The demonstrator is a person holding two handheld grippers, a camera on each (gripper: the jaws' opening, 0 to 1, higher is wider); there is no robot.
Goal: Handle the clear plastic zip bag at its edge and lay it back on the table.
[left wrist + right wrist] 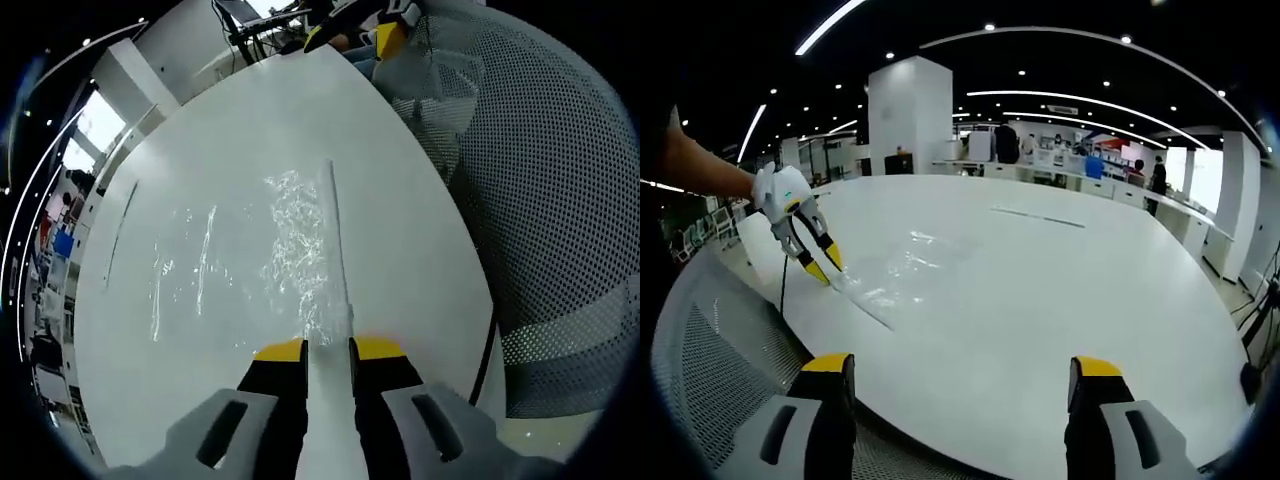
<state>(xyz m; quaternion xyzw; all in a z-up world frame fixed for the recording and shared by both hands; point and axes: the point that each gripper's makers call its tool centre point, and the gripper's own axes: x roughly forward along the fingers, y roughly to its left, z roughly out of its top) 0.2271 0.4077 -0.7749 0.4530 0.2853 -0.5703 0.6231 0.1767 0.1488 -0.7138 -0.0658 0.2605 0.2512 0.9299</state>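
Note:
The clear plastic zip bag (285, 245) lies crinkled on the white table (250, 120). Its zip strip runs straight back into my left gripper (328, 350), whose yellow-tipped jaws are shut on that edge. In the right gripper view the same left gripper (825, 268), held by a hand, pinches the bag (905, 265) at its near corner, low over the table (1060, 300). My right gripper (962, 367) stands wide open at the table's near edge with nothing between its jaws. It also appears, small, at the far end of the table (385, 35).
A grey mesh chair back (545, 200) stands close beside the table's curved edge (710, 370). A thin dark seam (1037, 217) crosses the far tabletop. A thin cable (783, 295) hangs down under the left gripper. Desks, pillars and people stand far behind.

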